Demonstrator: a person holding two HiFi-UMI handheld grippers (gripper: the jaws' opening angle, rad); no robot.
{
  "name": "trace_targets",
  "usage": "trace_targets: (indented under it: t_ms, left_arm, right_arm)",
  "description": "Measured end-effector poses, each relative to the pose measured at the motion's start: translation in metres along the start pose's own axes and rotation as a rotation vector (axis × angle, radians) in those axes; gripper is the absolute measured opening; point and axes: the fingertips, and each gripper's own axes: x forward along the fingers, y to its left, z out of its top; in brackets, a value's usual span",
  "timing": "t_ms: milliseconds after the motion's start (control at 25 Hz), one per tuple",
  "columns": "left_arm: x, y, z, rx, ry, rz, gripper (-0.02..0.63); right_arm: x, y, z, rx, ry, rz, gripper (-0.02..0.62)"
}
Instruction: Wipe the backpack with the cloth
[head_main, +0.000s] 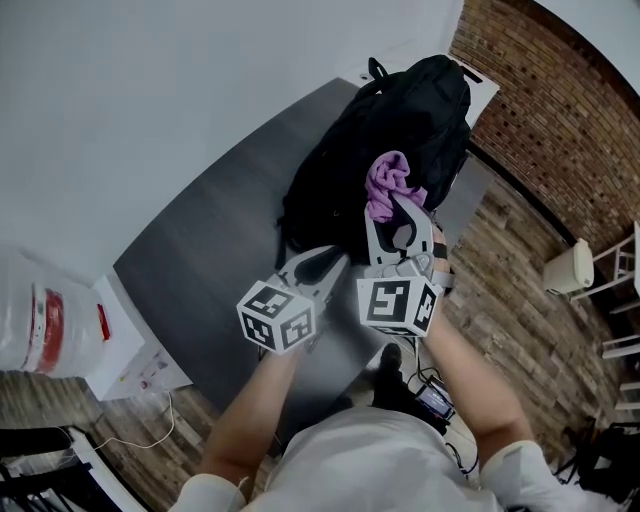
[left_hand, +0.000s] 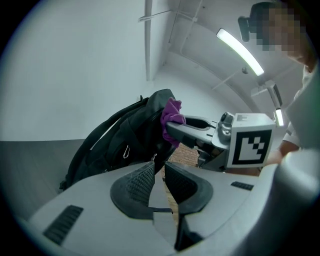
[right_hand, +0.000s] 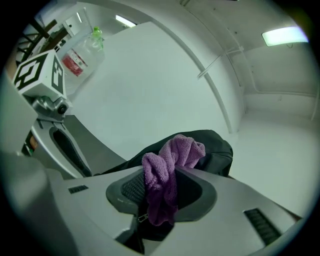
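Black backpack (head_main: 400, 130), soft and saggy, lies on a grey table (head_main: 200, 250); it likely needs steadying at its near edge. There, a limp purple cloth (head_main: 388, 180) sits bunched in the right gripper (head_main: 397, 207), jaws clenched. The left gripper (head_main: 328, 262) is beside it, jaws slightly parted, empty.

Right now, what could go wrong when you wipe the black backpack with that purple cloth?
1. The backpack sits close to the edge of the table. The left gripper has nothing between its jaws to steady the bag, so a hard wipe might push it off.
2. The right gripper pinches only part of the bunched cloth, so the cloth might slip out while rubbing.
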Motion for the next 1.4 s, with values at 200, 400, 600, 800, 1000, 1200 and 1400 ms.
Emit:
trace_targets:
  t_ms: [200,400,600,800,1000,1200,1400]
  left_arm:
    - [0.003,0.002,-0.012,-0.034,0.019,-0.007,0.048]
    - [-0.002,0.007,-0.019,-0.055,0.023,0.007,0.048]
    - [-0.008,0.009,-0.023,-0.062,0.027,0.016,0.048]
    - [-0.012,0.012,-0.026,-0.072,0.026,0.020,0.048]
    - [-0.014,0.012,-0.026,-0.073,0.022,0.021,0.048]
    - [-0.014,0.008,-0.025,-0.067,0.021,0.014,0.048]
    - [-0.017,0.006,-0.022,-0.061,0.016,0.014,0.048]
  right_arm:
    - [0.013,0.009,-0.005,0.047,0.027,0.047,0.135]
    - [0.024,0.022,-0.016,0.084,0.065,0.109,0.135]
    - [0.032,0.030,-0.021,0.149,0.102,0.165,0.135]
    - [0.036,0.037,-0.024,0.197,0.173,0.265,0.135]
    - [0.040,0.047,-0.032,0.146,0.267,0.402,0.134]
    - [0.034,0.052,-0.038,0.074,0.352,0.539,0.135]
    - [0.021,0.055,-0.038,0.053,0.360,0.594,0.135]
